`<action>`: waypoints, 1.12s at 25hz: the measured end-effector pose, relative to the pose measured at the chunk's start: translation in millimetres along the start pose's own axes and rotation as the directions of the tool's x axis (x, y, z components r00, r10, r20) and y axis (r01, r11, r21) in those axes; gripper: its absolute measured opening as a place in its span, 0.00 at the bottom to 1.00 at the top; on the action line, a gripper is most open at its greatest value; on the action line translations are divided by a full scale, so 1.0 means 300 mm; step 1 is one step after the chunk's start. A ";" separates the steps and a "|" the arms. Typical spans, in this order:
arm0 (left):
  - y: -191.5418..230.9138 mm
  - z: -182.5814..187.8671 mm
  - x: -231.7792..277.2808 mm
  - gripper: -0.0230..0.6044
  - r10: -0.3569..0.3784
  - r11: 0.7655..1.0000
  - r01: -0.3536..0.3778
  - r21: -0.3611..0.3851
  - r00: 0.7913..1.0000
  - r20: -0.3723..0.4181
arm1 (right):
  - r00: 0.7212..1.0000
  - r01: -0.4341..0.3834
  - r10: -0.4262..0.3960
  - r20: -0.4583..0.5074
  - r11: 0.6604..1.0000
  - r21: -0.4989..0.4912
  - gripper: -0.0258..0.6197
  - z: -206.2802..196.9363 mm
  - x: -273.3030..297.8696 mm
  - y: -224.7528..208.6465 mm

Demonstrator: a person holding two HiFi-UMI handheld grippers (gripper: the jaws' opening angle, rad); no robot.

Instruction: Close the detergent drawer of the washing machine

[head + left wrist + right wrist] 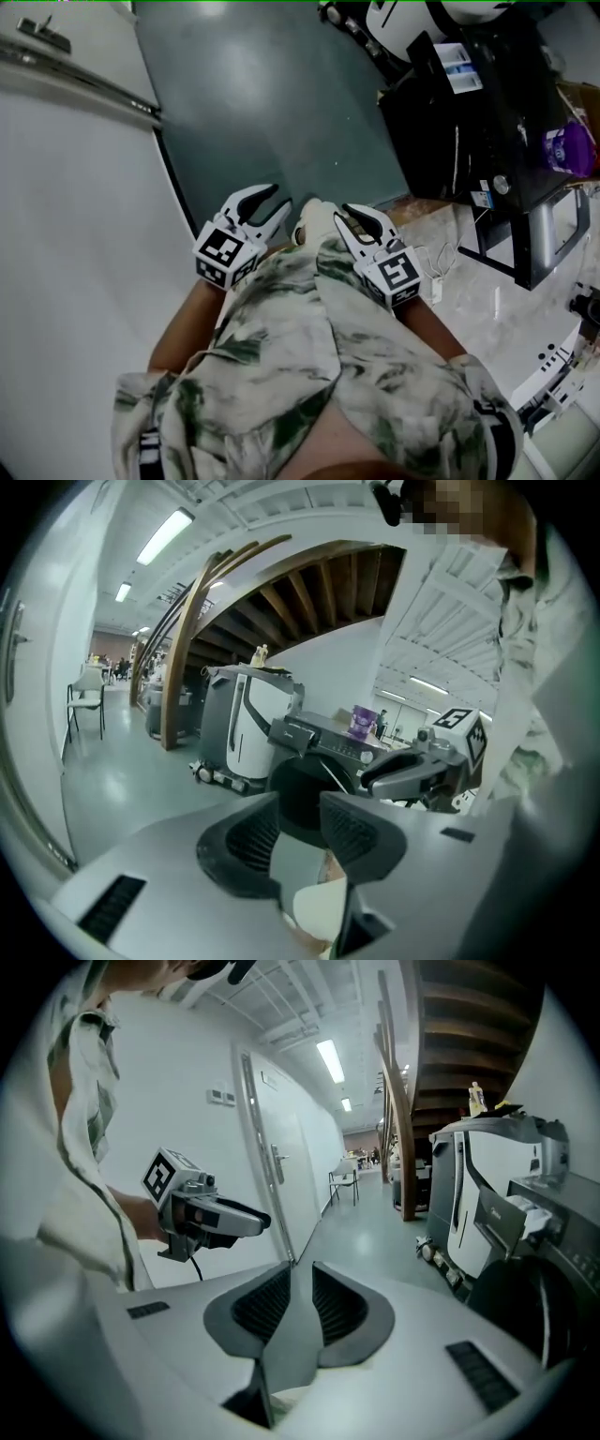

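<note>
The dark washing machine (450, 141) stands at the upper right of the head view. Its detergent drawer (459, 67) is pulled out and shows a white and blue inside. The same drawer (292, 735) juts from the machine's top corner in the left gripper view, and the drawer (514, 1218) shows at the right of the right gripper view. My left gripper (267, 211) and right gripper (364, 225) are held close to my shirt, well away from the machine. The left gripper (300, 832) is open and empty. The right gripper (298, 1307) has its jaws a little apart, holding nothing.
A purple bottle (565, 148) sits on top of the washing machine. A white door and wall (66, 187) fill the left side. A white wheeled unit (246, 724) stands beside the washer. A chair (86, 700) and a wooden staircase (187, 639) lie farther off. A white plug and cable (436, 272) lie on the floor.
</note>
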State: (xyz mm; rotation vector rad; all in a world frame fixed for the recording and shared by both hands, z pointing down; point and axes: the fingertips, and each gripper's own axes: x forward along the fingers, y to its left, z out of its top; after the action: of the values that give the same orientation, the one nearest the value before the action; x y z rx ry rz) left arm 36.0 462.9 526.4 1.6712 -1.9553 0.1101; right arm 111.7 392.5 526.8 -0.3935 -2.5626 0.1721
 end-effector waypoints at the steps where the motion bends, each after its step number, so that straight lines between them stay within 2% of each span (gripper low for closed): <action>1: 0.016 0.074 0.034 0.26 -0.003 1.000 0.003 0.024 1.000 -0.005 | 1.000 0.012 -0.012 0.010 1.000 0.006 0.18 0.060 -0.002 -0.056; 4: 0.049 0.280 0.115 0.26 -0.033 0.996 0.033 0.082 0.999 -0.007 | 0.997 0.067 -0.067 0.033 0.998 0.004 0.18 0.225 -0.018 -0.198; 7: 0.075 0.424 0.179 0.26 -0.066 0.991 0.067 0.115 0.998 -0.017 | 0.990 0.127 -0.129 0.059 0.991 0.030 0.18 0.336 -0.046 -0.288; 11: 0.102 0.541 0.306 0.26 -0.135 0.978 0.142 0.152 0.989 -0.054 | 0.973 0.215 -0.222 0.065 0.972 0.097 0.17 0.407 -0.079 -0.386; 14: 0.127 0.602 0.429 0.26 -0.212 0.955 0.227 0.189 0.972 -0.099 | 0.949 0.298 -0.311 0.055 0.940 0.166 0.17 0.413 -0.083 -0.464; 17: 0.146 0.650 0.558 0.26 -0.301 0.914 0.330 0.235 0.942 -0.150 | 0.904 0.405 -0.425 0.042 0.885 0.230 0.16 0.431 -0.090 -0.540; 20: 0.176 0.695 0.670 0.26 -0.380 0.859 0.427 0.283 0.902 -0.206 | 0.833 0.514 -0.552 0.035 0.797 0.317 0.16 0.477 -0.089 -0.596; 23: 0.222 0.744 0.781 0.26 -0.426 0.813 0.485 0.322 0.873 -0.238 | 0.771 0.582 -0.636 0.030 0.723 0.372 0.16 0.532 -0.065 -0.653; 26: 0.231 0.759 0.872 0.27 -0.478 0.759 0.558 0.336 0.828 -0.293 | 0.703 0.644 -0.712 0.006 0.639 0.422 0.16 0.561 -0.057 -0.680; 28: 0.233 0.763 0.932 0.26 -0.493 0.735 0.583 0.346 0.810 -0.318 | 0.664 0.673 -0.748 -0.007 0.594 0.442 0.16 0.564 -0.065 -0.704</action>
State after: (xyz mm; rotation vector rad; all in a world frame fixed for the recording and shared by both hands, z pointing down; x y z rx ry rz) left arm -129.5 137.0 482.7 2.3532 -1.2685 0.5022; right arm -13.2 178.6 416.1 0.8678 -2.5400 0.4465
